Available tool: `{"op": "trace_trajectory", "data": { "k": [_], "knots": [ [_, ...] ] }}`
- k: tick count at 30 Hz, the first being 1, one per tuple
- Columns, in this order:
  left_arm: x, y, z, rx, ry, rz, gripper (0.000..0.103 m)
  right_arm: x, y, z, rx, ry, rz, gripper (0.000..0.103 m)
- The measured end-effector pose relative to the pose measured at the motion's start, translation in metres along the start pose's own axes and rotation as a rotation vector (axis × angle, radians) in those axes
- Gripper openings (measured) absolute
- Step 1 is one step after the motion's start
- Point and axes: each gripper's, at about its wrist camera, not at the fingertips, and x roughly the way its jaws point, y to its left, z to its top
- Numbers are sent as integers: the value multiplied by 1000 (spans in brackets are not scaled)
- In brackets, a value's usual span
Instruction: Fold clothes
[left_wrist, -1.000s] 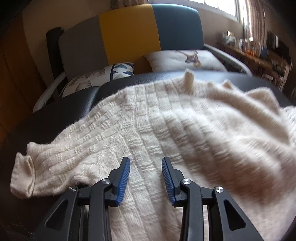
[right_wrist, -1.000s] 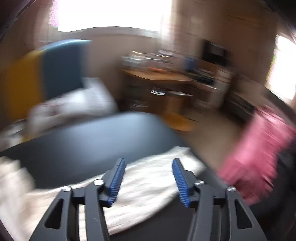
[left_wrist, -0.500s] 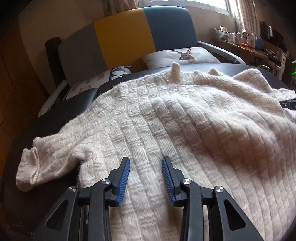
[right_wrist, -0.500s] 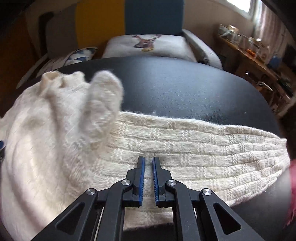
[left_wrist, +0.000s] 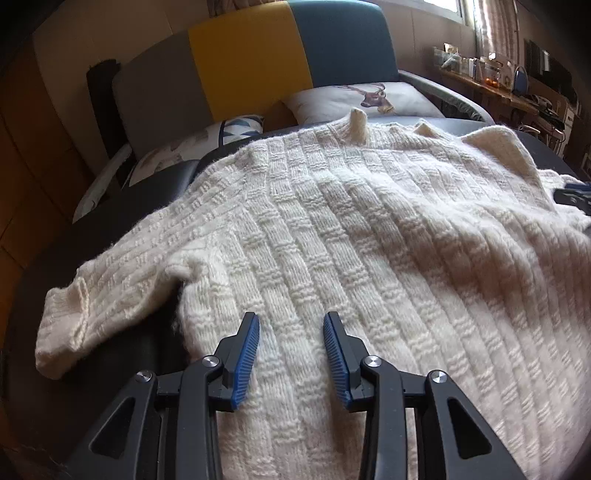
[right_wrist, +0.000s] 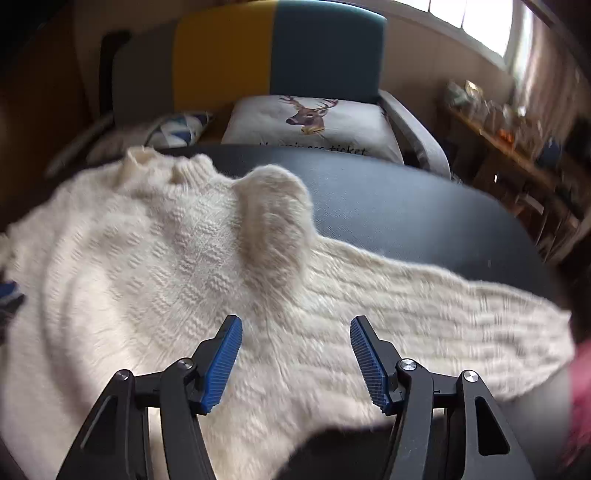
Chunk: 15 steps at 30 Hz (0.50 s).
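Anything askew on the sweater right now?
Yes. A fold of the sweater stands up in a hump near the right sleeve, instead of lying flat. The left cuff is bunched.

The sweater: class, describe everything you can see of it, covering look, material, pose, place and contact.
The sweater is cream, a chunky knit with ribbed, basket-like texture. It lies spread on a dark table, bunched into small peaks near the collar. One sleeve trails off to the left, the other stretches right. Both hand-held grippers, left and right, hover open just over it, gripping nothing.
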Motion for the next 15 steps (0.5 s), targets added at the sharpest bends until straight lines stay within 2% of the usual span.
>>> {"op": "trace_trajectory", "data": {
  "k": [1,2,3,5,8,10,11,12,13,14,15],
  "knots": [
    [-1,-1,-4,-3,-8,5,37,8,4,5,-7,12,-16,32],
    [-3,-2,-7,-7,-15,10,37,17,7,9,-7,35,-31,11],
    [-4,-2,-9,-12,-18,8,37,24,6,9,3,56,-61,0],
    [-5,0,-12,-22,-23,-5,37,26,-10,5,51,60,-109,0],
    [-7,11,-10,-61,-23,-66,36,30,-26,13,142,65,-89,0],
    [-10,20,-7,-82,-20,-107,36,24,-24,19,137,86,-106,8],
    [-12,25,-5,-90,-20,-122,36,13,-18,22,125,61,-114,10],
    [-17,33,-4,-97,-37,-113,36,-1,-11,25,109,17,-111,16],
    [-20,40,-3,-100,-55,-91,36,-14,-1,26,90,-19,-87,29],
    [-22,51,-1,-101,-76,-37,36,-27,12,27,70,-51,-47,38],
    [-24,64,1,-103,-97,26,36,-35,27,26,43,-66,-7,52]
  ]
}}
